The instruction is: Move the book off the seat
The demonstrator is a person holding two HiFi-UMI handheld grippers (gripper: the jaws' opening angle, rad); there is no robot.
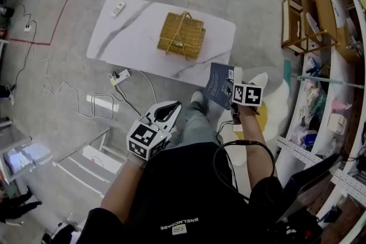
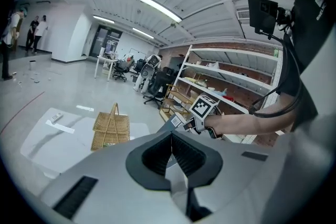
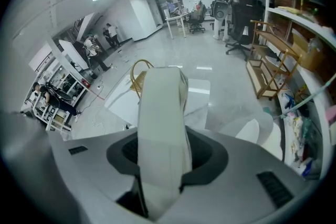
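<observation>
A dark blue book (image 1: pixel 218 84) hangs in the air above my knee, with my right gripper (image 1: pixel 233 82) shut on its edge. In the right gripper view the book (image 3: pixel 161 113) stands edge-on between the jaws and hides most of what lies ahead. The white seat with a yellow cushion (image 1: pixel 269 107) is just right of that hand. My left gripper (image 1: pixel 170 108) is lower and to the left, its jaws shut with nothing between them (image 2: pixel 171 139). From the left gripper view I see the book (image 2: pixel 171 122) and the right gripper's marker cube (image 2: pixel 203 106).
A white marble table (image 1: pixel 126 31) ahead carries a wicker basket (image 1: pixel 182 35) and a remote (image 1: pixel 118 8). A power strip (image 1: pixel 120 75) and cables lie on the floor beside it. Shelving (image 1: pixel 337 100) and a wooden rack (image 1: pixel 309 17) line the right side.
</observation>
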